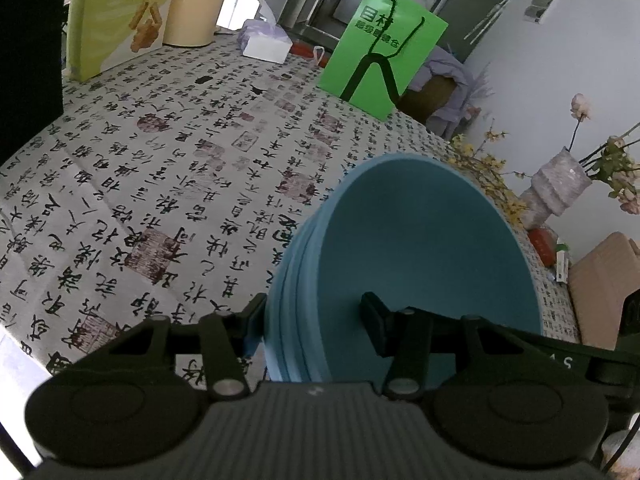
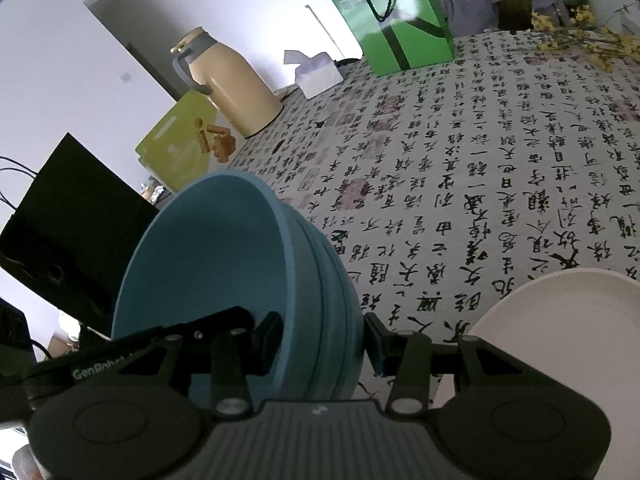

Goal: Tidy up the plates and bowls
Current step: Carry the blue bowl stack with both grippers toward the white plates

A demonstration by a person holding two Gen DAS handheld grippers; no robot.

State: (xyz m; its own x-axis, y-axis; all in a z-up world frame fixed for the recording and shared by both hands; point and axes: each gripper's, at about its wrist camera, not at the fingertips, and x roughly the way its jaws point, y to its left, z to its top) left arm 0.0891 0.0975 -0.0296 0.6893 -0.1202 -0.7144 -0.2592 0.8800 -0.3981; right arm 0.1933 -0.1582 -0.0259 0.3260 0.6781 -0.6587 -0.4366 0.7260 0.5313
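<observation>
A stack of nested blue bowls (image 1: 424, 256) is held tilted above the calligraphy tablecloth (image 1: 160, 184). My left gripper (image 1: 314, 320) is shut on the stack's rim, one finger outside, one inside the top bowl. My right gripper (image 2: 322, 332) is shut on the opposite rim of the same blue bowls (image 2: 224, 256), one finger inside, one outside. A white plate (image 2: 560, 320) lies on the tablecloth (image 2: 480, 168) at the lower right of the right wrist view.
A green paper bag (image 1: 380, 48), a tissue box (image 1: 268, 46), a beige thermos jug (image 2: 232, 84) and a yellow-green snack box (image 2: 180, 140) stand along the far side. A vase of flowers (image 1: 560, 184) is at the right edge. A black box (image 2: 72, 220) stands left.
</observation>
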